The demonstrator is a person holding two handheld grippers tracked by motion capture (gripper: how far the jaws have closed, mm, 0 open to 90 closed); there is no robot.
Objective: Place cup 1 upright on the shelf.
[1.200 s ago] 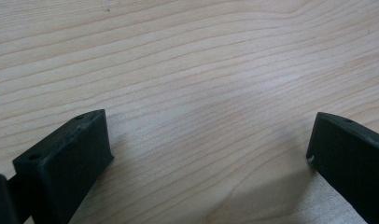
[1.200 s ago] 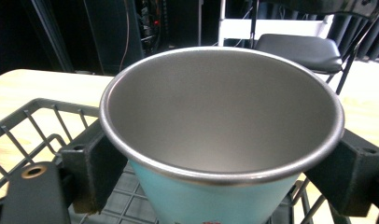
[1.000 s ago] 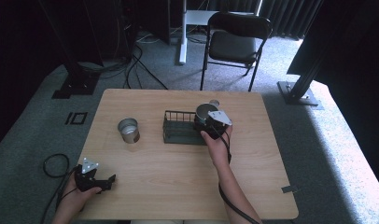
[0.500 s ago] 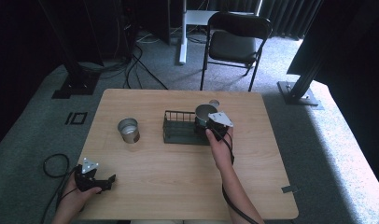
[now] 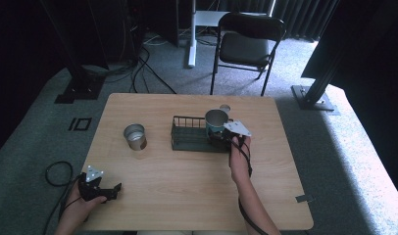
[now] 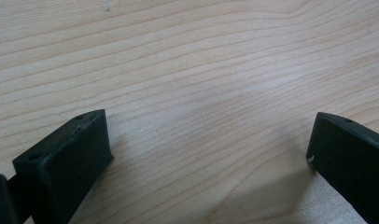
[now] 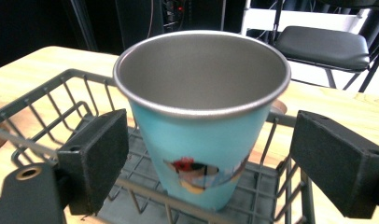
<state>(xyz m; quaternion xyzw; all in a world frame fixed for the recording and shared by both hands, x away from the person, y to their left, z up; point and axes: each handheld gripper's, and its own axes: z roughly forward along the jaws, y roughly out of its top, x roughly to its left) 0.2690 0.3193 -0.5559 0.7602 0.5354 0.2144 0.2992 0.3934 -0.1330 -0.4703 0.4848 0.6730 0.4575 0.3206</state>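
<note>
A teal cup with a steel rim [image 5: 216,120] [image 7: 201,121] stands upright in the right end of a dark wire basket [image 5: 189,118] [image 7: 47,100] at mid-table. My right gripper [image 5: 215,137] [image 7: 208,144] is open, one jaw on each side of the cup with a gap on both sides. Near the table's front left corner, my left gripper [image 5: 115,190] [image 6: 208,135] rests low over bare wood, open, with nothing between its jaws.
A plain metal cup [image 5: 135,136] stands left of the basket. A small round object [image 5: 225,107] sits just behind the basket's right end. A black folding chair [image 5: 246,46] stands beyond the table's far edge. Cables lie on the carpet to the left.
The right gripper has eased slightly back toward the near right while the teal cup stays in the basket. The left gripper has not moved.
</note>
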